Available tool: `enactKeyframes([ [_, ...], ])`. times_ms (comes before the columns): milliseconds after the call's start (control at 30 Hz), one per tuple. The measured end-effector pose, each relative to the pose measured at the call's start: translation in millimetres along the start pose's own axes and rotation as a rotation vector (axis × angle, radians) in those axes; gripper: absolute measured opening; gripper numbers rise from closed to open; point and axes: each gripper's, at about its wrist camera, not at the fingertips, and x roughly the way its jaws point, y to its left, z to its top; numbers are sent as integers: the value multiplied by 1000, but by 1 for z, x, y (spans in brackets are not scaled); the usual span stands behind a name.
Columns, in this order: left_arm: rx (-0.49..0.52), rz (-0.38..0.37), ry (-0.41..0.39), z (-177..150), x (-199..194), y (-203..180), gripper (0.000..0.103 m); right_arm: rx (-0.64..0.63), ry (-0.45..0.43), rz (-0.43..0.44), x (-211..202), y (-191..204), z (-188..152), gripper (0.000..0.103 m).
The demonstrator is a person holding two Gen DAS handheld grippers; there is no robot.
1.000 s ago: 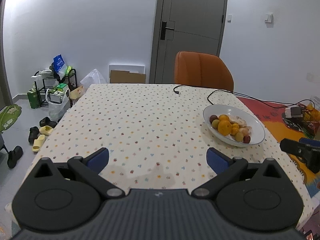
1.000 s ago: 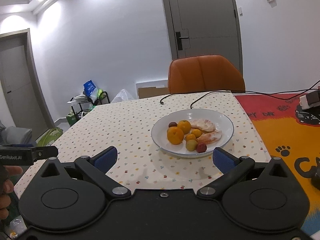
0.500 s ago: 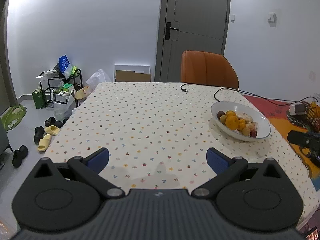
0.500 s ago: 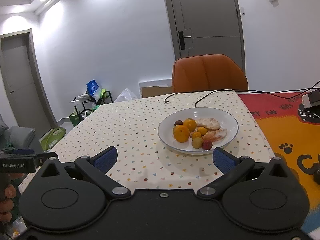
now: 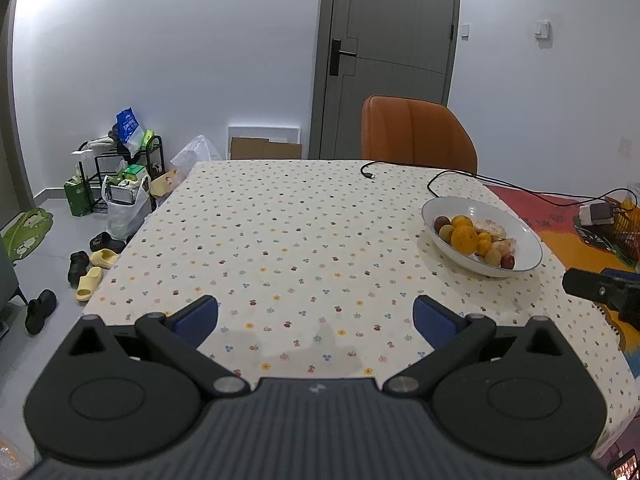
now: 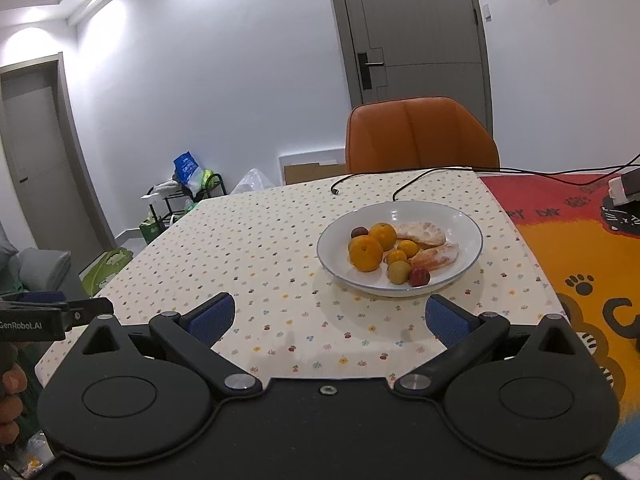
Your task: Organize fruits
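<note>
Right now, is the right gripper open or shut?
Open. The right gripper has its blue pads spread wide with only tablecloth between them, short of the fruit plate.

White lettering reading "GenRobot.AI" stands on the black body of the left tool [image 6: 86, 307], seen at the left edge of the right wrist view. Dark lettering runs along the red and orange mat [image 6: 568, 216], too distorted to read.
</note>
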Motion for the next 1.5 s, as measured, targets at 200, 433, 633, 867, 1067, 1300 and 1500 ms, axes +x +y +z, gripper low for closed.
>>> enactKeyframes([
  [200,3,2,3,-1,0,-1,103,-7,-1,5,-1,2,0,103],
  [433,4,1,4,0,1,-1,103,-11,4,9,1,5,0,103],
  [633,0,8,9,-1,3,-1,103,-12,6,20,2,7,-1,103],
  [867,6,7,16,-4,7,0,103,-4,12,20,5,4,-2,103],
  [1067,0,23,25,-5,12,4,103,6,10,4,6,0,0,103],
  [1300,-4,33,28,-5,12,5,103,0,17,2,7,0,-2,103],
  [1500,-2,36,17,-4,8,5,103,0,13,3,6,0,-2,103],
])
